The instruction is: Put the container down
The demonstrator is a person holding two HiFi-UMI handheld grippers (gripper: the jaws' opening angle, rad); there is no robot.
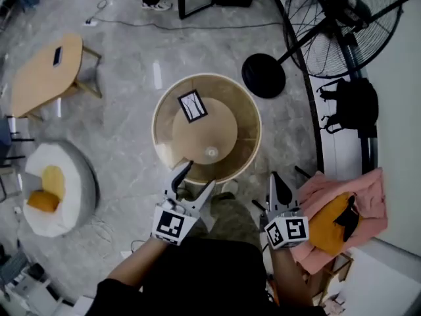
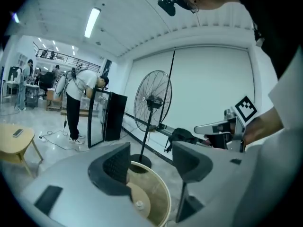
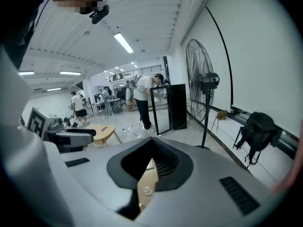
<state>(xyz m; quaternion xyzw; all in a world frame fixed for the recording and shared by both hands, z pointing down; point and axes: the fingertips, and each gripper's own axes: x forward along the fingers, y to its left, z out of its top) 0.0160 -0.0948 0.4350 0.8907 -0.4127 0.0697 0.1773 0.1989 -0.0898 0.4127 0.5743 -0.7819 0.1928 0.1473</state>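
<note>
Dark fabric sleeves fill the bottom edge of the head view, each arm ending in a grey plastic gripper topped by a cube of black-and-white square markers. Left gripper [image 1: 195, 180] has its two ribbed, wedge-shaped jaws spread apart, gripping nothing; through the gap its own view shows the container below. Right gripper [image 1: 279, 186] is clenched, its jaws meeting in one narrow point with nothing held.

A round, drum-shaped container [image 1: 254, 137] stands upright on the glossy grey marble floor [image 1: 125, 130], its near rim just under the left jaws. Its wall looks pale and smooth. Inside sits a tan disc [image 1: 204, 133] with a small clear knob [image 1: 211, 153] and a black-bordered white card [image 1: 193, 105].

To the right lies crumpled pink cloth [image 1: 368, 196] beside a black wire fan [image 1: 345, 18] on a round base. To the left stand a curved wooden table [image 1: 46, 74] and a white round cushion [image 1: 72, 176].
</note>
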